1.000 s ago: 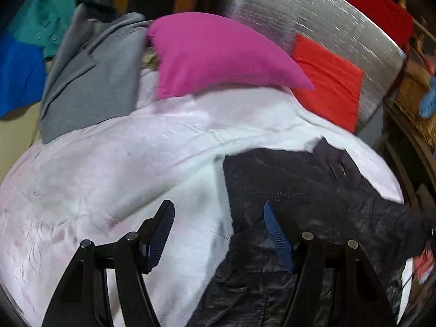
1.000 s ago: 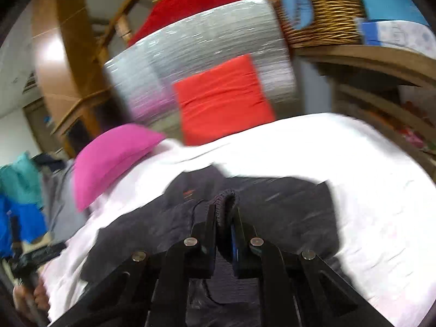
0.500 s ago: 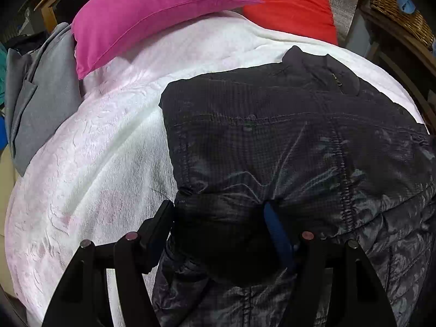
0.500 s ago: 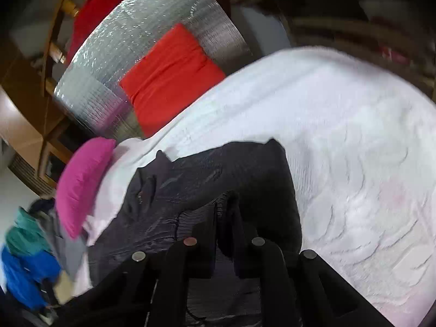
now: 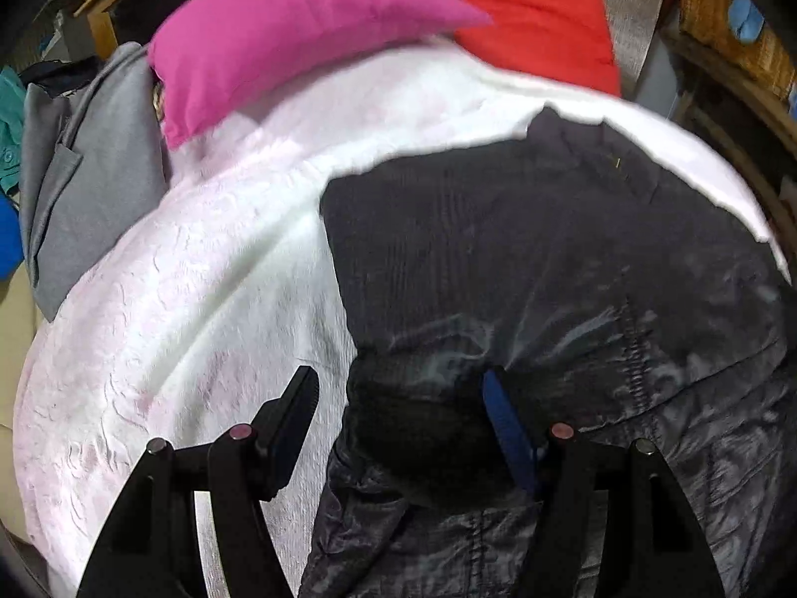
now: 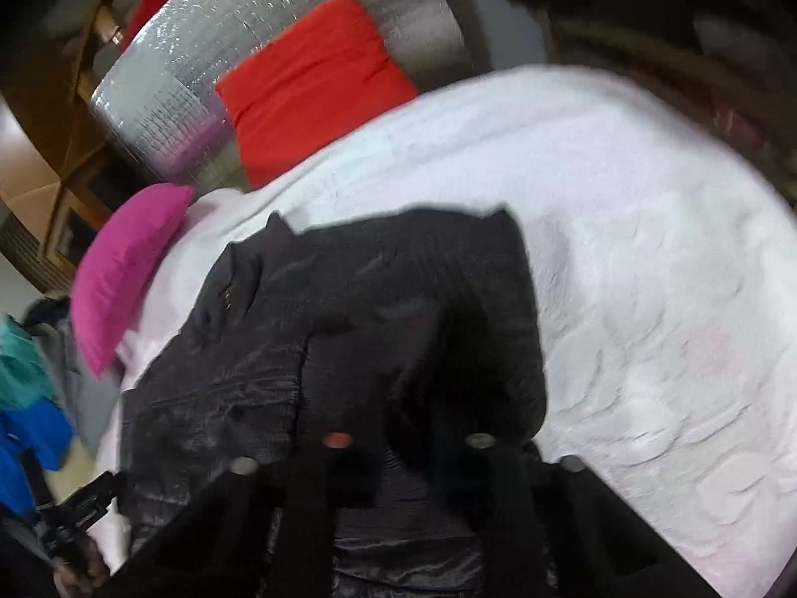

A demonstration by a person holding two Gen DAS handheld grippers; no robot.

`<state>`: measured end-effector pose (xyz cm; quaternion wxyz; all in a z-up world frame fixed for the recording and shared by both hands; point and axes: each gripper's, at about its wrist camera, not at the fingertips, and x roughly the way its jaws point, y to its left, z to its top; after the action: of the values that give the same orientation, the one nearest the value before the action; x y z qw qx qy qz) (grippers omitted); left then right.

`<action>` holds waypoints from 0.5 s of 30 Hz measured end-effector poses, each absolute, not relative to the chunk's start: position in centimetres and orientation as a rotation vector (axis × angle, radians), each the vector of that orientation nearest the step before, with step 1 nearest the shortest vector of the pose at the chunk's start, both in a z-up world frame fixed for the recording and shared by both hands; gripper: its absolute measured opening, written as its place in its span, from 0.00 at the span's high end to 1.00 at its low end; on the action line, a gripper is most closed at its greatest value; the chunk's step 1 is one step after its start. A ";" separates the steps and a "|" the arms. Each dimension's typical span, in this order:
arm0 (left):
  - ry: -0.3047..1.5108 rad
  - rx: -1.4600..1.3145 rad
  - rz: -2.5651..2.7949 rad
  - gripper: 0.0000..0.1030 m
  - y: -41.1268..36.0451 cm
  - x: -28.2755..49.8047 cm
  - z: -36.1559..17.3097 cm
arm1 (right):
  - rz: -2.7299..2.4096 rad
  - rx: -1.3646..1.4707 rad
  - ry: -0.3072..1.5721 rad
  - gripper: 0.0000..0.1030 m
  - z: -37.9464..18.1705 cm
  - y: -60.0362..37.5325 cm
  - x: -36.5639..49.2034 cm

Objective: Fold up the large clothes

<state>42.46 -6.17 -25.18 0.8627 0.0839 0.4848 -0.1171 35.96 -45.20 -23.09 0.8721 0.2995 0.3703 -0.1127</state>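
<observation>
A black quilted jacket (image 5: 548,259) lies spread on the white bedspread (image 5: 199,299), collar toward the pillows. It also shows in the right wrist view (image 6: 378,309). My left gripper (image 5: 401,411) is open, its fingers astride the jacket's left edge, with a dark fold of the jacket between them. My right gripper (image 6: 403,428) is blurred and low over the jacket's near right part; its fingers look wider apart than before, with dark fabric between them. Whether it holds the fabric is hidden.
A pink pillow (image 5: 299,35) and a red cushion (image 5: 533,20) lie at the head of the bed against a silver foil board (image 6: 279,60). A grey garment (image 5: 94,169) lies at the left. A wicker basket (image 5: 722,10) stands on shelves at the right.
The right gripper's fingers have spread apart from a shut grip on the fabric. The left gripper has pulled back slightly from the jacket toward its left edge.
</observation>
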 end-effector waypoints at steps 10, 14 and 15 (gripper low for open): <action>1.009 0.259 -0.279 0.33 -7.8 42.0 -25.0 | -0.329 0.698 0.841 0.89 -26.3 -48.1 35.9; 0.933 0.173 -0.295 0.33 -6.2 41.8 -22.2 | -0.262 0.751 0.678 0.78 -23.0 -48.9 34.0; 0.903 0.148 -0.292 0.33 -5.6 41.7 -21.3 | -0.258 0.765 0.660 0.69 -22.6 -49.0 33.6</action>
<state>41.72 -5.56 -21.29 0.8868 0.0711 0.4344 -0.1405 33.58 -49.01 -22.64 0.8673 0.3652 0.3150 -0.1232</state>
